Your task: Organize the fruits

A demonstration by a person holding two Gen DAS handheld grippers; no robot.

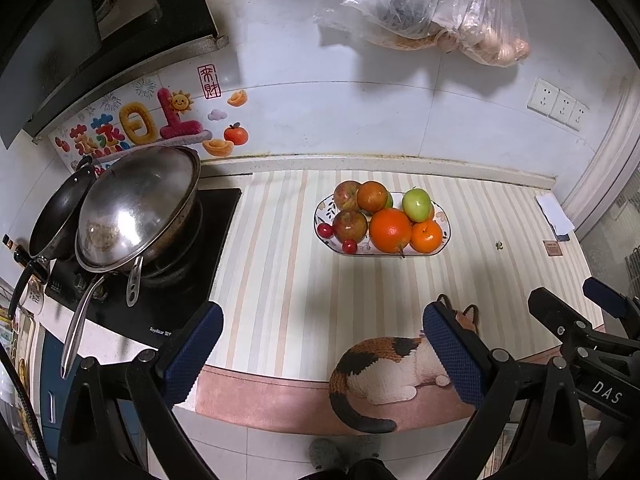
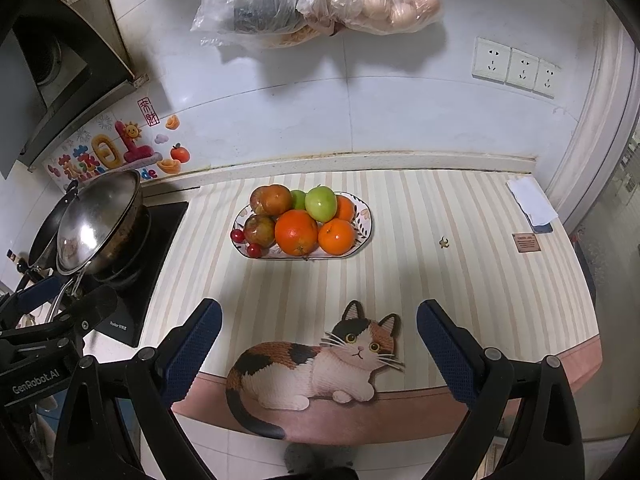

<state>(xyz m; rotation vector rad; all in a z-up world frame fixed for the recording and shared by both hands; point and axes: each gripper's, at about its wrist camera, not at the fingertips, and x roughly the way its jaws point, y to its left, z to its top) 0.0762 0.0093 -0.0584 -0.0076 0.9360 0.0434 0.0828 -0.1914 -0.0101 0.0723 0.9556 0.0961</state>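
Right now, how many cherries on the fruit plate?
2. One cherry at the plate's left edge; the other cherry at its front-left rim, beside the reddish apple. More may be hidden under the pile.

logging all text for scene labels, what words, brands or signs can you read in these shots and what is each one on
"DAS" on the right gripper body, left wrist view.
"GenRobot.AI" on the left gripper body, right wrist view.
"蒸蒸日上" on the wall sticker.
"來財" on the red seal sticker.
Brand print on the cooktop: too small to read.
Small brown tag on the counter mat: blurred.
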